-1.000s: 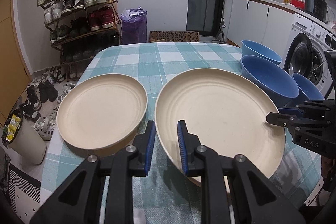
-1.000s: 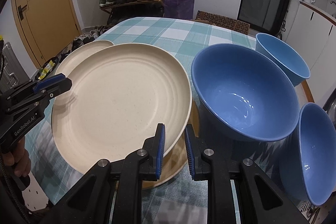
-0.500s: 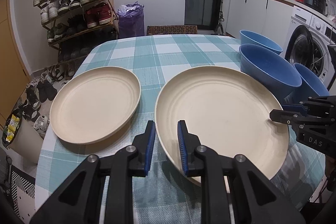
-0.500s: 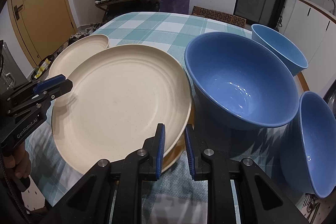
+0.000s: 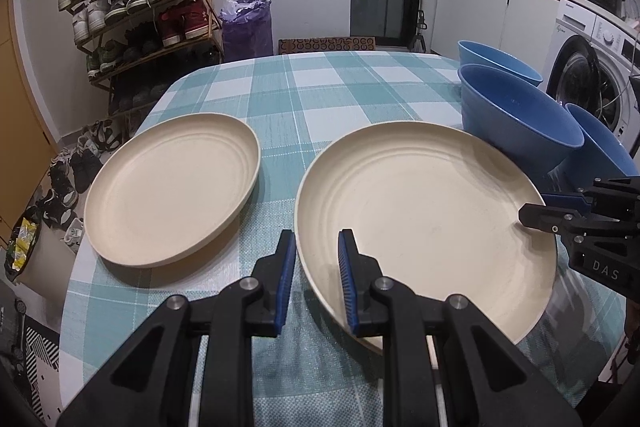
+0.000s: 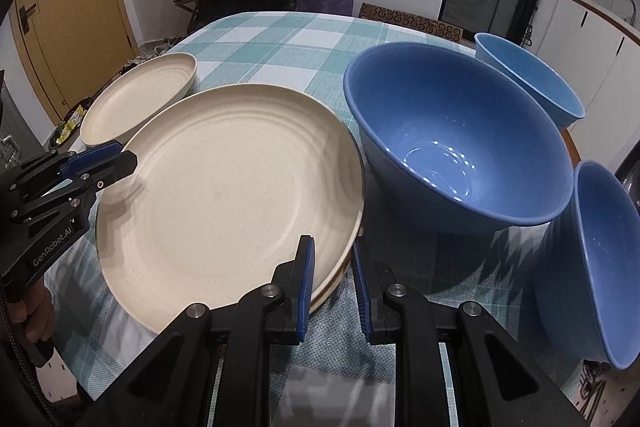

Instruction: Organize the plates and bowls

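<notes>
While both pairs of tongs straddle its rim from opposite sides, the large cream plate (image 5: 424, 211) sits tilted above the checked surface (image 5: 320, 95), its near-right edge raised over a second rim just visible beneath it in the right wrist view. The left tongs (image 5: 317, 251) have one blue pad under the plate's left edge and one above it, the gap narrow and the rim between them; whether the pads actually press the plate cannot be told. The right tongs (image 6: 332, 259) bracket the plate's opposite edge in the same way, also narrowly parted with the rim in the gap. A smaller cream plate (image 5: 172, 187) lies flat on the surface to the left, apart from the large one. To the right stands a large blue bowl (image 6: 456, 147), just beside the large plate, with a lighter blue bowl (image 6: 528, 83) behind it and a third blue bowl (image 6: 600, 259) nearer the surface's edge, leaning.
</notes>
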Demonstrator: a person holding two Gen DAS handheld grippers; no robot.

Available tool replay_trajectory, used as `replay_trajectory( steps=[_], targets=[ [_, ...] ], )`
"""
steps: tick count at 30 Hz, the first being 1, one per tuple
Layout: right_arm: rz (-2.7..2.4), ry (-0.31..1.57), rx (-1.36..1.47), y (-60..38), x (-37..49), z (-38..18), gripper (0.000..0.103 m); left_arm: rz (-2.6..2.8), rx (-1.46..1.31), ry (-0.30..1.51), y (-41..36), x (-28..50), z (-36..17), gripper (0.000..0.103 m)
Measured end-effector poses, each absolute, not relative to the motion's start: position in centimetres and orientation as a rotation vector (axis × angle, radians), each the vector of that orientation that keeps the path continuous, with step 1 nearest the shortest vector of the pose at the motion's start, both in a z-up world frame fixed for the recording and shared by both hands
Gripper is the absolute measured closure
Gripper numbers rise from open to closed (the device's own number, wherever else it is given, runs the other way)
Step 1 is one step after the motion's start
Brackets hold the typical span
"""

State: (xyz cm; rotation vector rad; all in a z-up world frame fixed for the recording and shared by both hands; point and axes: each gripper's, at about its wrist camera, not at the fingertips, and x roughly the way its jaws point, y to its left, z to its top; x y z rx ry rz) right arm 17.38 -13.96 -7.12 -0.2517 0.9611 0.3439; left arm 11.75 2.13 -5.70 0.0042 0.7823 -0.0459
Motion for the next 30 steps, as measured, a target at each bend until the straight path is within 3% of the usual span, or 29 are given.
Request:
replay_trajectory(
  steps=[30],
  targets=[
    [0.319, 0.975, -0.25, -14.2, 17.3, -8.3, 0.081, -0.059, 0.018, 0.8, 1.7, 11.8, -6.5, 0.081]
  ],
)
